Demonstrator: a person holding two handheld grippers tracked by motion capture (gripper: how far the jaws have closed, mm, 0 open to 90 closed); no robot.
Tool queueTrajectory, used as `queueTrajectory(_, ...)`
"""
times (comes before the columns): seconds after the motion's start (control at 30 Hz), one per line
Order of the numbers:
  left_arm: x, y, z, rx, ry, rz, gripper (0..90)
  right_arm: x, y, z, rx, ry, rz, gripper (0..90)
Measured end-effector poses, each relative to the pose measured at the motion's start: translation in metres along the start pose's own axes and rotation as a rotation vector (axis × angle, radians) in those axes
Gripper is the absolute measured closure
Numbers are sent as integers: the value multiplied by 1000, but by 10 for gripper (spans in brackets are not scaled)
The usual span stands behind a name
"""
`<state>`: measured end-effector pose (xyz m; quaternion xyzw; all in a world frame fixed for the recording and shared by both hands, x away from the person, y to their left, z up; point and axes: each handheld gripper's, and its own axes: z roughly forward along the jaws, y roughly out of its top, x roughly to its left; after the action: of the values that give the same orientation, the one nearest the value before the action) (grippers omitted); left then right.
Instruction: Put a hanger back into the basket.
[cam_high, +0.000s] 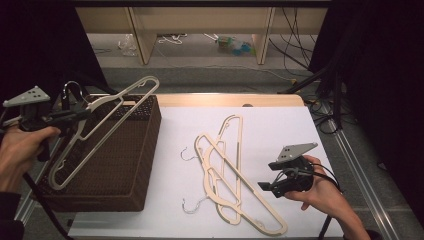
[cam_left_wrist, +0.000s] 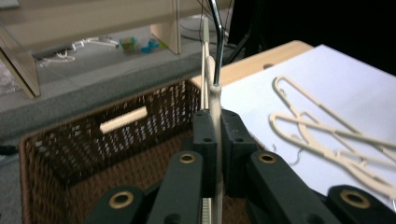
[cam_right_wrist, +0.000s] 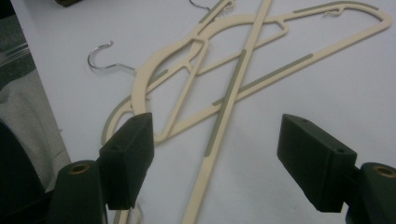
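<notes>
Held hanger (cam_high: 102, 117): cream plastic, thin flat profile, triangular outline with a long straight bottom bar and a chrome wire hook at the neck. In the high view it hangs tilted in the air over the brown wicker basket (cam_high: 135, 165), hook end up near the left gripper (cam_high: 75, 116), far shoulder reaching past the basket's rear rim, lower end slanting down toward the basket's near left side. Left gripper's jaws are pressed tight together on the hanger's neck just below the hook; the left gripper view shows the cream strip pinched edge-on between the two black pads, the chrome hook rising above them. Basket: dark woven, rectangular, a slot handle cut in its far wall (cam_left_wrist: 123, 120), interior as seen holds nothing; it sits at the left edge of the white table sheet (cam_high: 280, 130). Directly below the held hanger is the basket's open mouth, with no obstruction seen between the two. On the sheet, right of the basket and well apart from it, a loose pile of hangers (cam_high: 232, 180) of the same cream type lies flat, overlapping and crossed, their wire hooks pointing toward the basket; the right gripper view shows grey grip strips along their bars. Right gripper (cam_high: 265, 187) is just to the right of that pile, jaws spread wide, gripping nothing, hanger bars visible between and beyond them on the sheet. Beyond the table: grey floor, wooden shelf legs, cables.
</notes>
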<state>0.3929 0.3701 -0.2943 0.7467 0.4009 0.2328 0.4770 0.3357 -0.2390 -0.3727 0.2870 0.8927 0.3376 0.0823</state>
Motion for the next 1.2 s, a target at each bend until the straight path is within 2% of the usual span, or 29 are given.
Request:
queueTrajectory(0.07, 7, -11, 1, 22, -8, 14, 858, -2, 0, 1, -11, -10, -17, 284)
queueTrajectory(0.17, 11, -17, 1, 40, -8, 2, 858, -2, 0, 1, -9, -9, -17, 284)
queueTrajectory(0.23, 16, -27, 2, 62, -5, 0, 858, -2, 0, 1, -4, -6, -18, 284)
queueTrajectory(0.3, 17, -30, 3, 58, -11, -8, 857, -1, -1, 2, -10, -9, -8, 284)
queueTrajectory(0.37, 22, -34, 3, 59, -24, 8, 857, -2, -1, 1, -3, -2, -15, 284)
queueTrajectory(0.4, 23, -38, 4, 68, -29, -17, 856, -2, -1, 2, 5, -6, -14, 284)
queueTrajectory(0.43, 23, -38, 4, 68, -29, -17, 856, -1, -1, 2, 4, -6, -10, 284)
queueTrajectory(0.47, 25, -42, 9, 81, -39, 6, 855, -1, -1, 4, -8, -12, -13, 284)
queueTrajectory(0.5, 25, -42, 9, 81, -39, 6, 855, -1, -1, 4, -8, -12, -13, 284)
queueTrajectory(0.53, 23, -46, 14, 118, -30, -56, 853, -1, -1, 3, 9, -3, -11, 284)
queueTrajectory(0.63, 25, -53, 22, 149, -22, -68, 849, -1, -1, 3, 13, 2, -7, 284)
queueTrajectory(0.67, 26, -55, 26, 156, -12, -51, 849, -1, -1, 4, 11, 3, -9, 284)
queueTrajectory(0.7, 26, -55, 26, 156, -12, -51, 848, -1, -1, 4, 11, 3, -9, 284)
queueTrajectory(0.73, 25, -60, 32, 182, -1, -105, 846, -2, -2, 6, -8, -6, -17, 284)
queueTrajectory(0.77, 27, -61, 34, 208, 8, -76, 845, -3, -2, 5, 8, -2, -11, 281)
queueTrajectory(0.8, 27, -64, 37, 235, 15, -88, 844, -3, -2, 5, 3, -6, -19, 281)
queueTrajectory(0.9, 28, -69, 45, 258, 36, -87, 842, -3, -2, 6, 9, -3, -15, 281)
queueTrajectory(0.93, 31, -74, 49, 302, 48, -73, 840, -3, -3, 7, 1, -7, -17, 281)
queueTrajectory(0.97, 31, -77, 50, 298, 55, -94, 838, -3, -3, 7, 1, -6, -16, 281)
queueTrajectory(1.0, 31, -77, 50, 298, 55, -94, 834, -3, -3, 7, 1, -5, -16, 281)
queueTrajectory(1.03, 32, -78, 49, 279, 66, -120, 834, -3, -3, 7, 1, -5, -16, 281)
queueTrajectory(1.07, 37, -80, 47, 271, 87, -103, 824, -3, -3, 8, 0, -5, -14, 281)
queueTrajectory(1.1, 37, -80, 47, 271, 87, -103, 815, -3, -3, 8, 0, -5, -14, 281)
queueTrajectory(1.13, 40, -82, 48, 244, 105, -81, 796, -3, -3, 8, 3, -5, -11, 279)
queueTrajectory(1.17, 38, -83, 48, 255, 138, -141, 796, -3, -3, 8, 3, -5, -11, 279)
queueTrajectory(1.2, 42, -85, 47, 258, 170, -135, 730, -3, -3, 7, 19, 2, -6, 279)
